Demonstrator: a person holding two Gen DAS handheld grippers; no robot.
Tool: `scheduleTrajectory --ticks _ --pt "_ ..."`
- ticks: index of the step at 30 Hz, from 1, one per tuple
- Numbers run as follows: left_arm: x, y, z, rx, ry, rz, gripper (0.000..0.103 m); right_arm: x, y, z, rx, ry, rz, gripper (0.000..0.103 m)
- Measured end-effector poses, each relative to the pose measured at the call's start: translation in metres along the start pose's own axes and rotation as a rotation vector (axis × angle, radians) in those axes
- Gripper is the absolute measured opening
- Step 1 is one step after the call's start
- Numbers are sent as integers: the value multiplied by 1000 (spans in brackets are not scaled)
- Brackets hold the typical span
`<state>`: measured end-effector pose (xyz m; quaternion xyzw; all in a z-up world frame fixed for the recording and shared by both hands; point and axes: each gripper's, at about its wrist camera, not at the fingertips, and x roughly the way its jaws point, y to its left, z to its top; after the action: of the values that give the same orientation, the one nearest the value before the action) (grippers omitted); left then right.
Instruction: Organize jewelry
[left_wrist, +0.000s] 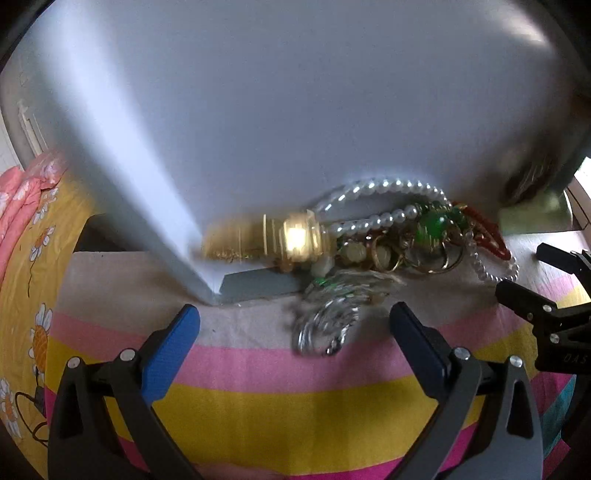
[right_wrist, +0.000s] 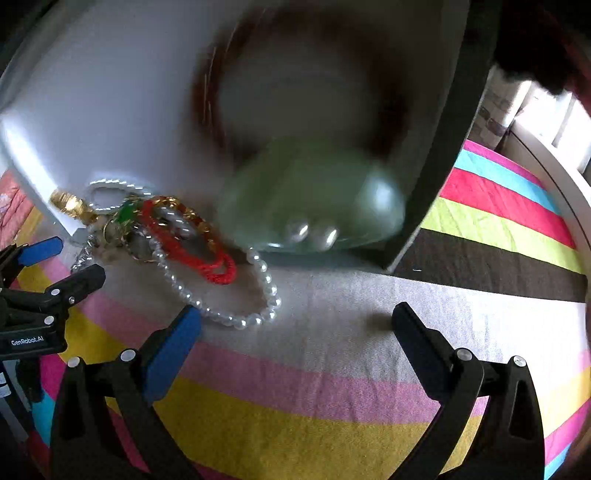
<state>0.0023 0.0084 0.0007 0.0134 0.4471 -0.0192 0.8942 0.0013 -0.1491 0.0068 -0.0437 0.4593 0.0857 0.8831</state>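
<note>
- Left gripper (left_wrist: 295, 332) is spread wide with nothing between the blue pads, sitting low over the striped bedspread (left_wrist: 295, 398).
- Right in front of it, basically between the fingertips, there's a blurry silver chain (left_wrist: 325, 325) lying on the cloth.
- Just past that is the main jewelry pile: a gold watch (left_wrist: 295, 240) dead ahead, some gold rings (left_wrist: 388, 254) and a green bead piece (left_wrist: 432, 225) ahead and to the right, pearl strand (left_wrist: 388, 184) looped over the back, all tangled together.
- Right gripper (right_wrist: 295, 325) is also released, holding nothing.
- Ahead and to its left, a pearl bracelet (right_wrist: 236, 317) lies on the cloth, touching a red woven bracelet (right_wrist: 218, 273) just behind it.
- Farther ahead is a smeared pale green bangle (right_wrist: 314, 206), too blurry to say much.
- Behind everything stands a big white box (left_wrist: 295, 92), pile right up against it.
</note>
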Motion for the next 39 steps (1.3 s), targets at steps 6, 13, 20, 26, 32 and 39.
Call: scheduleTrajectory --ticks 6,13,20,26,32,39 --pt "0 0 0 4 0 -2 101 0 1 0 1 1 0 99" --pt "-3 2 -2 3 0 -2 101 1 2 0 3 1 -1 99" --pt "-2 2 -1 2 2 -3 101 0 0 -2 3 1 -1 99" --pt "-2 2 -1 2 2 -3 101 0 0 -3 3 1 -1 99" --pt "-2 2 0 2 2 -2 101 1 0 -3 3 1 -1 99" --pt "-2 1 -1 3 2 -2 101 -1 1 -2 5 1 -2 99"
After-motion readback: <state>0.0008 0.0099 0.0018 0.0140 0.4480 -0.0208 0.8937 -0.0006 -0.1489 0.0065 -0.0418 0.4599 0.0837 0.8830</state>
